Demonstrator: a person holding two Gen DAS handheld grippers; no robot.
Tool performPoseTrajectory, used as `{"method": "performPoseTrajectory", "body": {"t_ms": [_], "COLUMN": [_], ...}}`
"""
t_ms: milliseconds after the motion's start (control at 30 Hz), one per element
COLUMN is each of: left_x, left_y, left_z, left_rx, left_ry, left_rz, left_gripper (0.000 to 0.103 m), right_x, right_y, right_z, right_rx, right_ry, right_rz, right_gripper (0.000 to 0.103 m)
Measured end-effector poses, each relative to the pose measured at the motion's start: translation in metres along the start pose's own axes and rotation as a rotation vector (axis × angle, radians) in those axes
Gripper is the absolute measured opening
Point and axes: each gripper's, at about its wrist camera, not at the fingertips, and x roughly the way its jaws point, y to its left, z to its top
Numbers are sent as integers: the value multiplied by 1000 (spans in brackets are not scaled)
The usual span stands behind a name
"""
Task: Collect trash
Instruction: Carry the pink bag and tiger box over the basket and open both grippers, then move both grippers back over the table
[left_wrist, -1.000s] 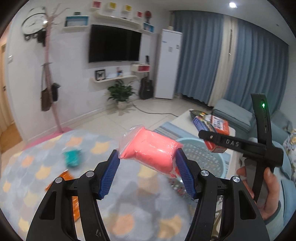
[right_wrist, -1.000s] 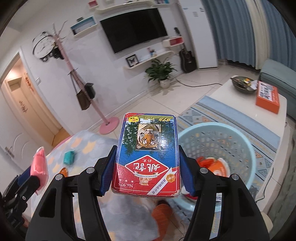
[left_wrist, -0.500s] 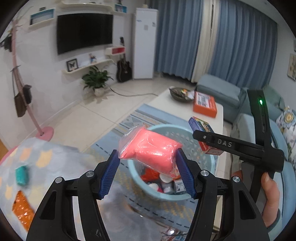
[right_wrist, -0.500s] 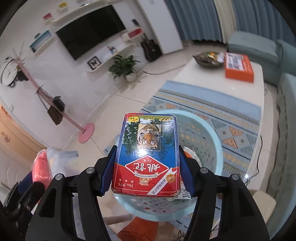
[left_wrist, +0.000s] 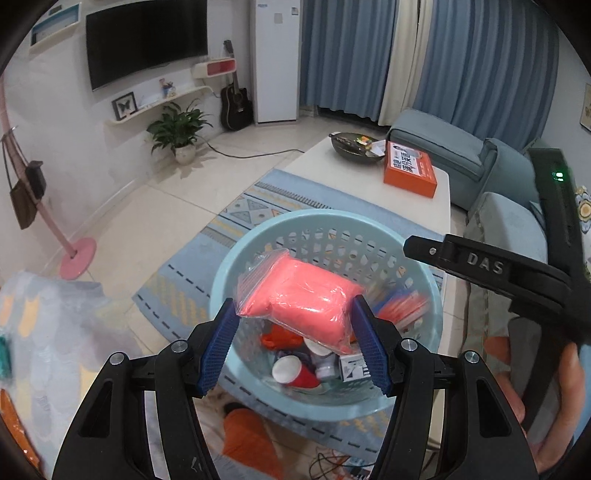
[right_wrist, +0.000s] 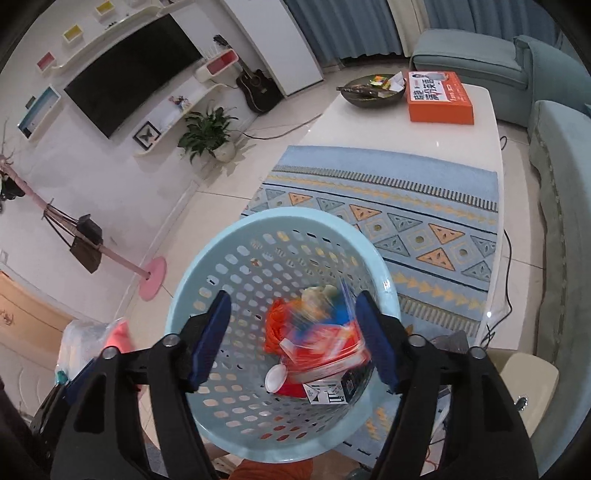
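Note:
My left gripper (left_wrist: 293, 334) is shut on a pink bag in clear plastic (left_wrist: 301, 297) and holds it above the light blue basket (left_wrist: 236, 258). My right gripper (right_wrist: 293, 332) is open over the same basket (right_wrist: 207, 266). The red and blue tiger box (right_wrist: 325, 345) is a blur below its fingers, falling into the basket onto a red cup (right_wrist: 284, 380) and other trash. The right gripper also shows in the left wrist view (left_wrist: 480, 262), above the basket's right rim. The pink bag shows at the left of the right wrist view (right_wrist: 118, 332).
A white coffee table (right_wrist: 424, 136) carries an orange box (right_wrist: 439, 98) and a dark bowl (right_wrist: 369, 90). A patterned blue rug (right_wrist: 406, 229) lies under the basket. A grey-blue sofa (left_wrist: 498, 221) is at the right. A pink coat stand (left_wrist: 75, 256) is at the left.
Both grippers moved over the basket. My right gripper opened and let go of the tiger box, which is dropping in. The left still holds the pink bag.

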Motion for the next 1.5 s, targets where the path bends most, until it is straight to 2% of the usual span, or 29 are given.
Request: {"method": "performPoseTrajectory", "body": {"t_ms": [133, 233, 433, 767, 1033, 1167, 1300, 1367, 1500], "left_x": [3, 2, -6, -65, -113, -139, -168, -179, -190], "left_y": [-4, -3, 5, 33, 90, 120, 154, 172, 206], "left_z": [0, -2, -8, -26, -49, -71, -97, -109, -132], "left_rx": [-8, -24, -60, -158, -314, -401, -505, -545, -620], "left_ry": [9, 4, -2, -96, -150, -153, -166, -158, -137], "left_rz": [-12, -20, -11, 27, 81, 131, 223, 294, 364], "left_gripper": [63, 72, 72, 73, 73, 73, 73, 73, 73], "right_x": [-3, -5, -11, -20, -30, -36, -41, -43, -45], "right_y": [0, 4, 20, 67, 109, 129, 157, 177, 215], "right_z": [-1, -4, -13, -31, -48, -56, -65, -71, -87], "right_rx": [1, -10, -53, -125, -218, -262, -320, -362, -456], "right_ry": [4, 9, 9, 8, -14, -22, -18, -14, -3], "right_rz": [20, 32, 66, 129, 155, 188, 233, 258, 294], "right_gripper": [68, 68, 68, 68, 68, 68, 68, 68, 73]}}
